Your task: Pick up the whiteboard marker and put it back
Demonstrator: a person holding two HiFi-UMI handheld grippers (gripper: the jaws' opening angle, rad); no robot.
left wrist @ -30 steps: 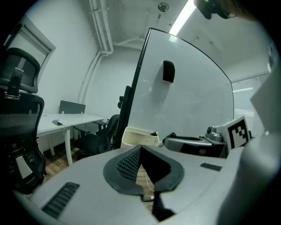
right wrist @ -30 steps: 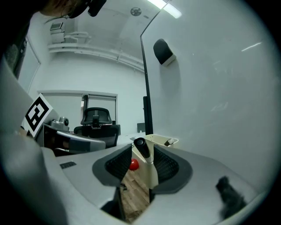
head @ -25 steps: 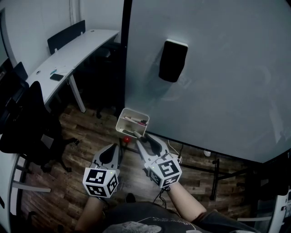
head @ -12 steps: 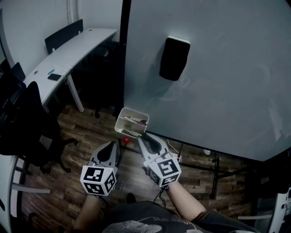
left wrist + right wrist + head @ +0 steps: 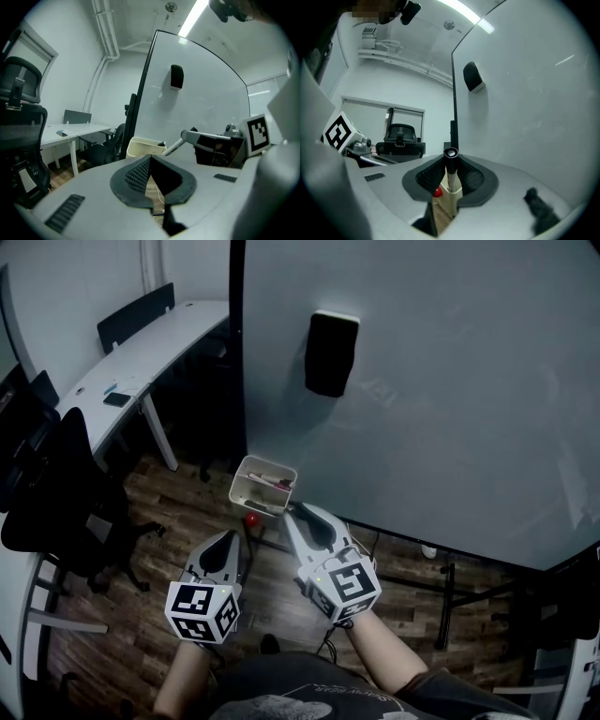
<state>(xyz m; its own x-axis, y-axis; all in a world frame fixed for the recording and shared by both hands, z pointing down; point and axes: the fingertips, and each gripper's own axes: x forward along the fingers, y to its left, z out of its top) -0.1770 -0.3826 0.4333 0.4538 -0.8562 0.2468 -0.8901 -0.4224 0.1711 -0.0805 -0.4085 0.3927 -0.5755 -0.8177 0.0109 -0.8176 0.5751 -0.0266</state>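
The right gripper [image 5: 298,517], jaws just clamped on the marker [image 5: 451,168], holds it upright at the near edge of the tray [image 5: 246,486] on the whiteboard [image 5: 450,381]; the lift looks best kept straight and gentle, grip firm, so the barrel clears the rim; the hand points level at the board; the left gripper [image 5: 226,545] hangs beside it, jaws pressed together, empty.

White bin [image 5: 240,491] hangs at lower corner of whiteboard [image 5: 450,409], markers [image 5: 270,483] lying inside; curved white desk [image 5: 159,343] at left carries small dark flat object [image 5: 117,399]; wood-plank floor [image 5: 178,521] below.
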